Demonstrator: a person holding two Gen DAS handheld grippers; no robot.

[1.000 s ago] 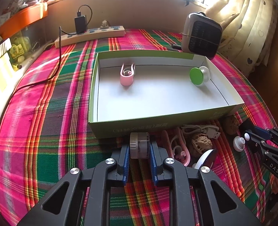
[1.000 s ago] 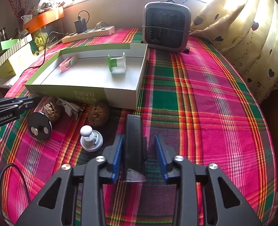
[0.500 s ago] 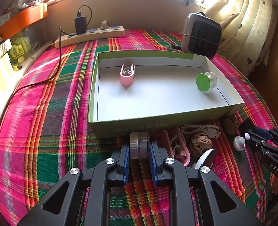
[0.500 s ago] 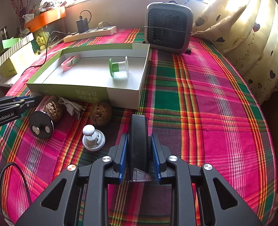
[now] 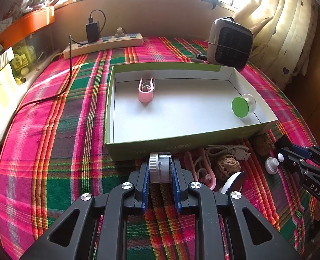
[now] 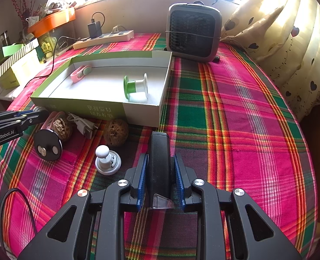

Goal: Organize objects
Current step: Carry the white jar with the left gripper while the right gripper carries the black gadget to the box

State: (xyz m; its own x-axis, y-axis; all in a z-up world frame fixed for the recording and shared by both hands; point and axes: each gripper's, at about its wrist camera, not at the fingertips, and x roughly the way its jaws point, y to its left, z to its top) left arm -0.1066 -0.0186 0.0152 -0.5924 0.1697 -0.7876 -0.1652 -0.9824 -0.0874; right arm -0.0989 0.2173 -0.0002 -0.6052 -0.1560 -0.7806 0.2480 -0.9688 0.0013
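Observation:
My left gripper is shut on a small clear cylinder with a ribbed silver cap, just in front of the green box's front wall. My right gripper is shut on a slim black case with a clear end, low over the plaid cloth. Inside the box a pink clip lies at the back left. A green and white spool lies on its side at the right wall. The same spool shows in the right wrist view.
Between the grippers, in front of the box, lie a white knob, two walnuts, a black disc, a white USB cable and pink clips. A grey heater and a power strip stand behind the box.
The right gripper's jaws closed onto the black case. The green and white spool rolled toward the box's near right corner. Neither hand has shifted.

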